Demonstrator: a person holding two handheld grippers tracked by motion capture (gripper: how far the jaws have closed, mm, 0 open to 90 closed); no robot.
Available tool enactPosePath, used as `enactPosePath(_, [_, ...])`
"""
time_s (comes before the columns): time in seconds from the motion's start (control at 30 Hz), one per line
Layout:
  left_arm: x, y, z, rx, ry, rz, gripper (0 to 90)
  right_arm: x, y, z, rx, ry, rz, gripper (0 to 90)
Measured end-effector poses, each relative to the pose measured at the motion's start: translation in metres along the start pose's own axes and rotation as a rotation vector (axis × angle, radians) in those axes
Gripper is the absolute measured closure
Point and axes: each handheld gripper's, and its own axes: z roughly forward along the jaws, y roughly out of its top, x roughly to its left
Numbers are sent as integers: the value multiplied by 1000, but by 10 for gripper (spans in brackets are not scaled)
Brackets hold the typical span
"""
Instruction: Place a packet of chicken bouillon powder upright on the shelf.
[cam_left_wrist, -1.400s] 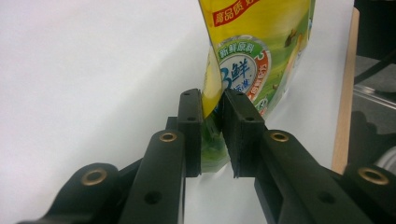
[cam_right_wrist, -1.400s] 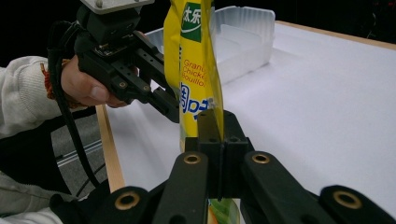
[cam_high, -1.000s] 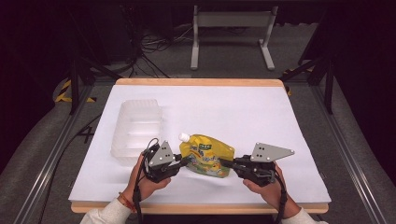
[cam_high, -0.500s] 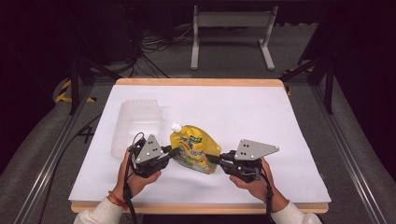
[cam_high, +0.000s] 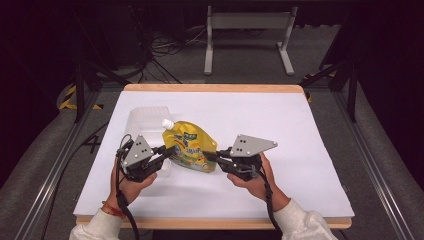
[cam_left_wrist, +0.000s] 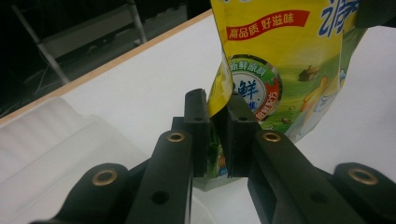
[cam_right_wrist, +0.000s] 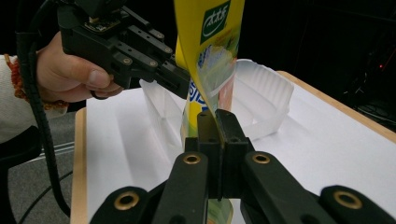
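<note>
A yellow spouted pouch (cam_high: 189, 146) with a white cap hangs tilted above the white table, held from both sides. My left gripper (cam_high: 167, 150) is shut on its left lower edge; in the left gripper view the pads pinch the pouch (cam_left_wrist: 266, 70) rim at my left gripper (cam_left_wrist: 217, 135). My right gripper (cam_high: 212, 157) is shut on the pouch's right lower corner; in the right gripper view my right gripper (cam_right_wrist: 217, 140) clamps the thin edge of the pouch (cam_right_wrist: 210, 51), with the other gripper and hand behind it at upper left.
A clear plastic tray (cam_high: 142, 120) lies on the white sheet behind and left of the pouch; clear plastic tray (cam_right_wrist: 261, 98) sits just past the pouch. The table's wooden edge (cam_high: 210, 223) runs along the front. A metal stand (cam_high: 250, 30) is on the floor beyond.
Both grippers have carried the pouch to the left and upward, toward the clear tray. The pouch has tilted more upright, its cap pointing up-left.
</note>
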Motion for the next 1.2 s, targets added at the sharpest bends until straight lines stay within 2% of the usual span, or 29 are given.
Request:
enactPosePath(0.23, [15, -1, -13, -27, 39, -26, 820, -2, 16, 19, -12, 8, -17, 899])
enactPosePath(0.3, [21, -2, -17, -26, 50, -22, 822, -3, 20, 25, -16, 14, -11, 898])
enactPosePath(0.63, [47, -12, -33, -43, 109, -57, 826, -3, 35, 60, -21, 41, -7, 899])
enactPosePath(0.73, [50, -15, -35, -45, 121, -61, 826, -2, 37, 66, -19, 46, -7, 898])
enactPosePath(1.2, [77, -38, -39, -49, 155, -128, 825, -5, 43, 110, 0, 64, -8, 899])
